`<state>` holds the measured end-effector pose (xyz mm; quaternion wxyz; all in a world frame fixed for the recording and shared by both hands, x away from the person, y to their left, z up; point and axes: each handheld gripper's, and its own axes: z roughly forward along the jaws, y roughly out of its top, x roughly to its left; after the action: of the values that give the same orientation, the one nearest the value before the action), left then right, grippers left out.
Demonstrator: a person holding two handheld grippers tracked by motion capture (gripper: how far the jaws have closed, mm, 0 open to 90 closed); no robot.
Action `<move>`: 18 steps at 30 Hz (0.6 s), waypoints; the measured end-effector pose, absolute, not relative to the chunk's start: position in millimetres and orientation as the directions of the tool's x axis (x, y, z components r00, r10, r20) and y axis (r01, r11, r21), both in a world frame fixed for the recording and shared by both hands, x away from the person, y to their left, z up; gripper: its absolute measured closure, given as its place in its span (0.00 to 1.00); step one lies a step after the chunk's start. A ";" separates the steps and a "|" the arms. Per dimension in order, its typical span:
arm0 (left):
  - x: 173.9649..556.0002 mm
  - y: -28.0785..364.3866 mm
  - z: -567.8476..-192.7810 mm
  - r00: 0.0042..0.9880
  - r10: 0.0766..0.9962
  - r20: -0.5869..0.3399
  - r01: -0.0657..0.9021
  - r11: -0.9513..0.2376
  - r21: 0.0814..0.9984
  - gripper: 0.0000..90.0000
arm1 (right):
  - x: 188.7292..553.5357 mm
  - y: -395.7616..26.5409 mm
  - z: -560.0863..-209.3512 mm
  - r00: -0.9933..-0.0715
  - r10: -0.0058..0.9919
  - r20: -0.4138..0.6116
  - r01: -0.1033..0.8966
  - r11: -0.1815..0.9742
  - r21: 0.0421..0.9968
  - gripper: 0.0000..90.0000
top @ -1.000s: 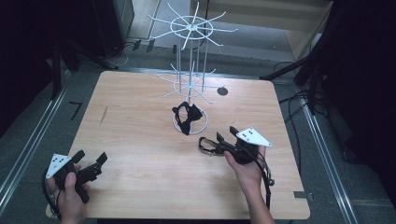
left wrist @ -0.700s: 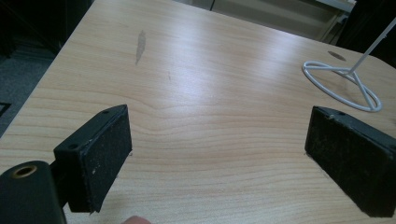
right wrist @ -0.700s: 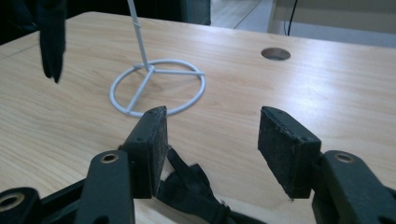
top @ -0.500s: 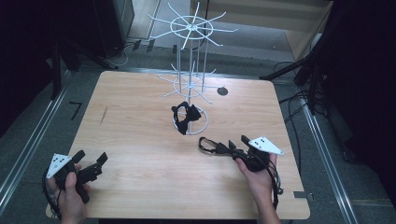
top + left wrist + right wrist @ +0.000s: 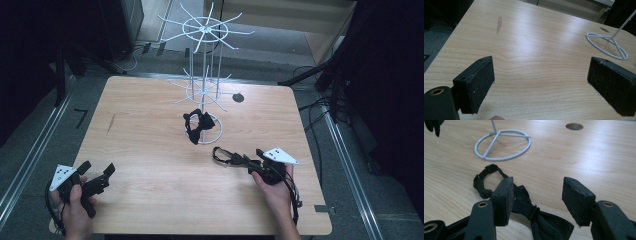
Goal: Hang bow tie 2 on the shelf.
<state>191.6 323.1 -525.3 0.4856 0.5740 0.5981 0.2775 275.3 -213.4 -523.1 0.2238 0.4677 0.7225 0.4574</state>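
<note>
A black bow tie with a thin, partly looped strap lies flat on the wooden table near the white wire rack's ring base, while a second black bow tie hangs on that rack.

We see a worktop of pale wood grain with a soft sheen. The rack looks like white coated wire, smooth. The bow tie is matt black cloth. The fingers carry rough, grainy black pads.
</note>
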 end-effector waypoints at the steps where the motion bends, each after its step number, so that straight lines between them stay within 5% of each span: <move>1: 191.6 323.2 -525.2 0.132 0.956 -0.261 0.418 0.185 0.889 0.09 | 276.1 -213.2 -524.7 -0.467 0.878 0.101 0.472 0.152 0.868 0.49; 18: 192.8 322.9 -525.4 0.132 0.957 -0.259 0.420 0.183 0.889 0.09 | 282.3 -202.1 -546.2 -0.501 0.862 0.075 0.547 0.248 0.800 0.42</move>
<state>192.8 322.9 -525.4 0.4842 0.5757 0.5976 0.2774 282.3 -202.1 -546.2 0.1946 0.4601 0.7657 0.4052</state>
